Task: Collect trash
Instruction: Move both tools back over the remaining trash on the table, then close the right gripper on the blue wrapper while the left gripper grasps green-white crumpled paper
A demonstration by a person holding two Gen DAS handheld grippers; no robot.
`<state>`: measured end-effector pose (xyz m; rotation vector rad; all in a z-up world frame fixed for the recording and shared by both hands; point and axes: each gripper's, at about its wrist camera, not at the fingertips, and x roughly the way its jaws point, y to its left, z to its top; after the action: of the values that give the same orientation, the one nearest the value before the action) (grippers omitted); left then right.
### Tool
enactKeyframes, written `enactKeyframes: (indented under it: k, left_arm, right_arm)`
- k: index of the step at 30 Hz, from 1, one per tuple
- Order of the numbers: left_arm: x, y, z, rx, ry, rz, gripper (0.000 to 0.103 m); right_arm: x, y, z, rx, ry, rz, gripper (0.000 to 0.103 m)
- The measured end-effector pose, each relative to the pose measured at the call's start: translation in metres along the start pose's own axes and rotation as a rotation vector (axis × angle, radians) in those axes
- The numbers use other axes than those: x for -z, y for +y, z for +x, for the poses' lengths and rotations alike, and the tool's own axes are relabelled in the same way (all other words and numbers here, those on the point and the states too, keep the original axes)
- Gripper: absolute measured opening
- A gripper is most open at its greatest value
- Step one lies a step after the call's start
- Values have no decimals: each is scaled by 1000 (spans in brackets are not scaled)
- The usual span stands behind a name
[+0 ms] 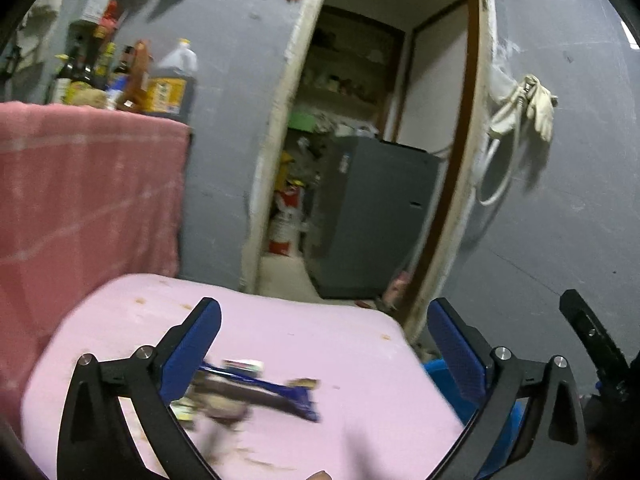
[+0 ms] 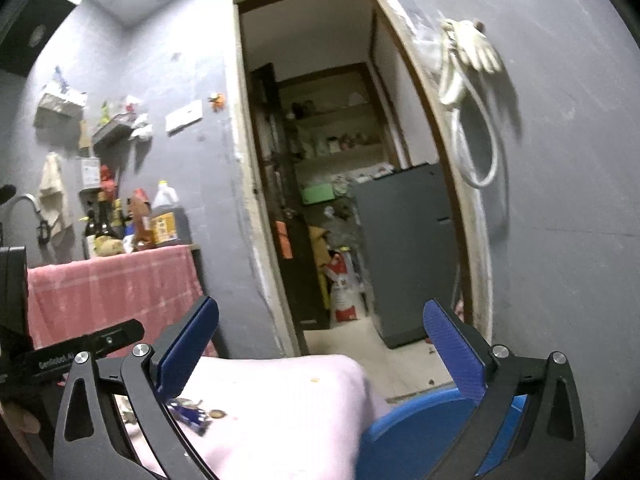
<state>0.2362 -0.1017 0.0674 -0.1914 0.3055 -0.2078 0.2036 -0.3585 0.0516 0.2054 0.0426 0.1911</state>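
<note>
From the left wrist, the left gripper [image 1: 324,320] stands spread wide with nothing between its blue pads. Below it, a blurred heap of trash, a blue wrapper [image 1: 276,394] among scraps, lies on the pink table [image 1: 280,340]. A blue bin [image 1: 444,384] peeks out at the table's right edge.

From the right wrist, the right gripper [image 2: 322,322] is likewise released and empty, pointing at an open doorway [image 2: 340,160]. The blue wrapper [image 2: 192,414] sits on the pink table [image 2: 280,400] beside its left finger; the blue bin [image 2: 416,420] lies lower right.
</note>
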Motion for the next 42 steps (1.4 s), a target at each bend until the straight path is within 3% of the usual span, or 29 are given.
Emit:
enactKeyframes:
  k: [8, 16, 25, 32, 42]
  left_arm:
    - [3, 40, -33, -94, -88, 32, 101]
    - [11, 79, -45, -152, -77, 24, 101]
    - [33, 116, -41, -191, 16, -11, 101]
    - [51, 123, -29, -173, 120, -18, 101]
    - [60, 127, -2, -146, 303, -33, 101]
  right_arm:
    - [4, 48, 8, -83, -13, -75, 103]
    - [19, 81, 25, -156, 56, -126, 103]
    - [41, 98, 46, -166, 178, -189, 103]
    - [64, 106, 69, -144, 329, -245, 103]
    - [81, 100, 90, -141, 470, -234, 103]
